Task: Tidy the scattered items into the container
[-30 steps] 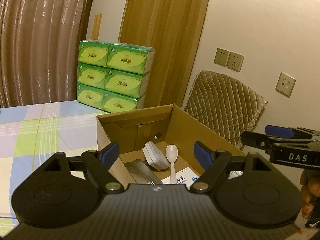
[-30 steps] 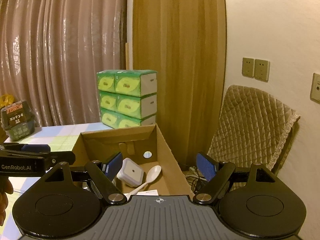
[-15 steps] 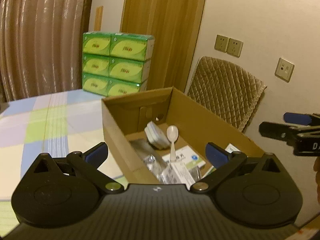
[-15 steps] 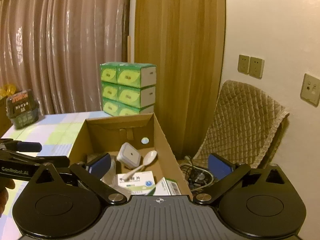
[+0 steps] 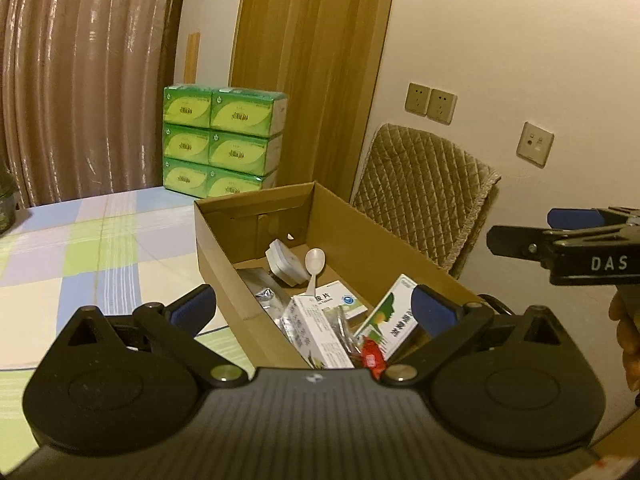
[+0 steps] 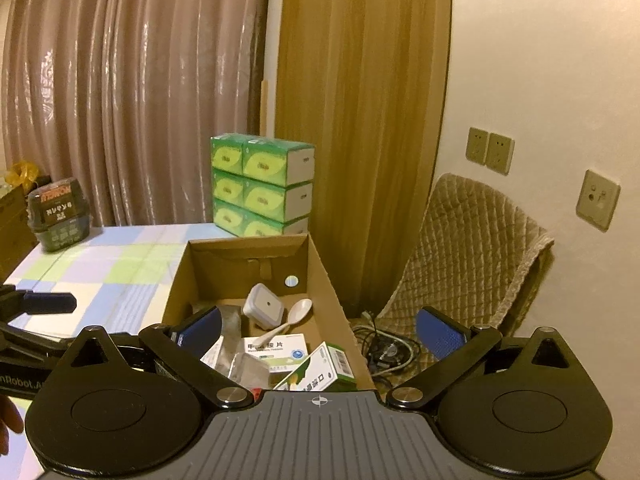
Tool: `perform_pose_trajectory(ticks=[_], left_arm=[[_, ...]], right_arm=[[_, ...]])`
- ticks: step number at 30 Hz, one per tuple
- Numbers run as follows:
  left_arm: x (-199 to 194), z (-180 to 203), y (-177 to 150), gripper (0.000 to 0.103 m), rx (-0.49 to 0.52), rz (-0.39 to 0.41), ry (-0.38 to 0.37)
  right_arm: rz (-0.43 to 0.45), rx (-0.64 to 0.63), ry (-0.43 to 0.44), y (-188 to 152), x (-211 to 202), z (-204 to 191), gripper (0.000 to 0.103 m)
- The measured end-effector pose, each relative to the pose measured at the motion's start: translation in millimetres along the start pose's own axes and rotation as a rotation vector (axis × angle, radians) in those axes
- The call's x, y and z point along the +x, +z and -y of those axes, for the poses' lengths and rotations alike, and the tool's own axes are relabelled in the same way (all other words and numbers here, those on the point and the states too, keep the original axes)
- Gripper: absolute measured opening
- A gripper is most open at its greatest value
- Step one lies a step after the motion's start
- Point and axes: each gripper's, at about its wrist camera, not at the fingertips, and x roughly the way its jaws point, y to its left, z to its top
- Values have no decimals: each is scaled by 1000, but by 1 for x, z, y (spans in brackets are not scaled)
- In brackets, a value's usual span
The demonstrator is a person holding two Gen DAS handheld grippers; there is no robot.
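Observation:
An open cardboard box [image 5: 208, 248] [image 6: 324, 276] stands on the checked tablecloth at the table's right edge. In it lie a white plug adapter [image 5: 282, 266] [image 6: 264, 310], a white plastic spoon [image 5: 314, 266] [image 6: 290, 318], foil packets [image 5: 268, 298] [image 6: 244, 366], white and green medicine boxes [image 5: 320, 330] [image 6: 320, 372] and a small red wrapper [image 5: 372, 354]. My left gripper [image 5: 314, 306] is open and empty, held above the box's near end. My right gripper [image 6: 320, 330] is open and empty, above the box's near right side; it also shows in the left wrist view [image 5: 560, 240].
A stack of green tissue packs [image 5: 222, 144] [image 6: 260, 190] stands behind the box. A dark tub [image 6: 56, 216] sits at the table's far left. A chair with a quilted cover [image 5: 424, 200] [image 6: 468, 256] stands right of the table, cables [image 6: 384, 348] on the floor below.
Both grippers have risen and drawn back from the box, so more of its contents show. Both sets of jaws have opened wider.

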Motion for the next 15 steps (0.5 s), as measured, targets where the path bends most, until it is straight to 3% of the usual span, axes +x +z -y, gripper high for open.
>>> perform_pose_trajectory(ticks=[9,15], left_arm=[[-26,19,-11,102,-45,-55,21],[-46,28,-17,102,-33,-69,74]], right_arm=[[-20,19,-5,-7,-31,-1,101],[-48,22,24,-20,-45,-8,101]])
